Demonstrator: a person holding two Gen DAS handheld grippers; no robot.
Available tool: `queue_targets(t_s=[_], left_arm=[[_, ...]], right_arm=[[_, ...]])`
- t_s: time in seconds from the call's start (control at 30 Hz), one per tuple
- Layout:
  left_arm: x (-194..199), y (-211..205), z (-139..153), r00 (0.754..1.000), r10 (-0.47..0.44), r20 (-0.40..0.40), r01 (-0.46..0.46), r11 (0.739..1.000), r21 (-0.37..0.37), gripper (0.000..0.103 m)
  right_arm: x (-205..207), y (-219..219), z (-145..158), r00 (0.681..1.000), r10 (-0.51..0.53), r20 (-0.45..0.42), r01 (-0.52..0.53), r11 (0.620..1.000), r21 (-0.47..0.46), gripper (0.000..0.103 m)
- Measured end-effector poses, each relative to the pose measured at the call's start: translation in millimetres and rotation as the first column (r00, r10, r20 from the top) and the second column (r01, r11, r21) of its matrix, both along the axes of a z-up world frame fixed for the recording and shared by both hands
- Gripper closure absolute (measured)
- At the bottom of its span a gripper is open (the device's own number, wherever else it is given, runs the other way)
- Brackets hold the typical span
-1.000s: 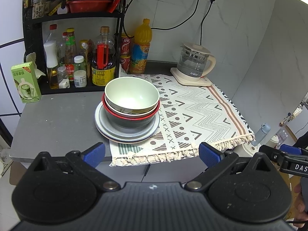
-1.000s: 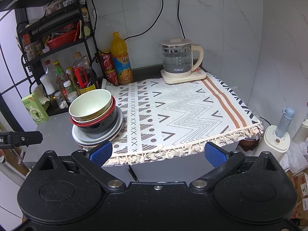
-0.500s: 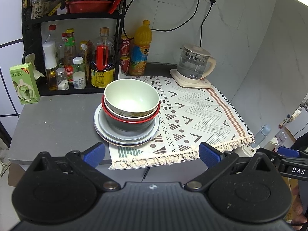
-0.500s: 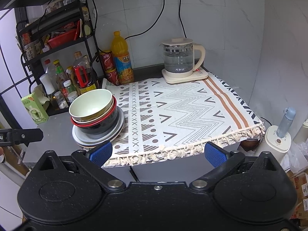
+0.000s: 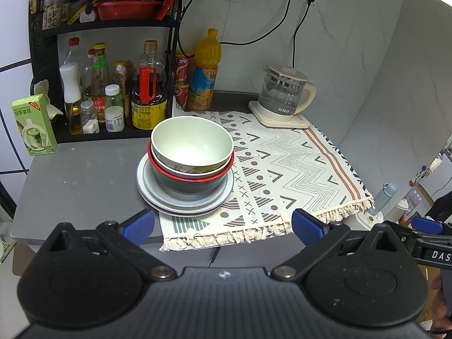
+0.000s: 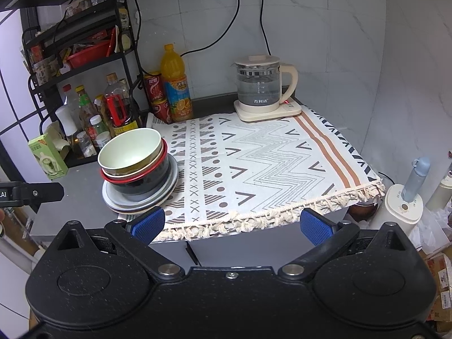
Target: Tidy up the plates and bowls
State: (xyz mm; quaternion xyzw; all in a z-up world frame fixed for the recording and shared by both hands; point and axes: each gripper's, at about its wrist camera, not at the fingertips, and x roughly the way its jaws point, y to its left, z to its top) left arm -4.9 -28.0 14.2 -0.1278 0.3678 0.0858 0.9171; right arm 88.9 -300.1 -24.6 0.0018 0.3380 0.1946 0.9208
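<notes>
Both claws are held released and empty off the near edge of the table (image 5: 70,175): the left claw (image 5: 223,226) is spread wide before the stack, the right claw (image 6: 230,223) before the patterned cloth (image 6: 268,158). A pale green bowl (image 5: 192,141) is nested in a red-rimmed bowl (image 5: 192,179), which is set on stacked grey plates (image 5: 180,203). The plates' right side overlaps the cloth's left edge. A glass kettle (image 5: 285,96) is seen at the back.
</notes>
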Motion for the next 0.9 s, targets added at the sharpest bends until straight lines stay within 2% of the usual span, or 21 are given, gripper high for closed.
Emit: queue_targets(t_s=[0.9], left_arm=[[2.7,0.0,0.3,1.0,-0.01,-0.006,0.01,1.0,0.012,0.001]], right_arm=[[-1.1,-0.2,-0.7,1.0,0.01,-0.015,-0.01,1.0,-0.007,0.0]])
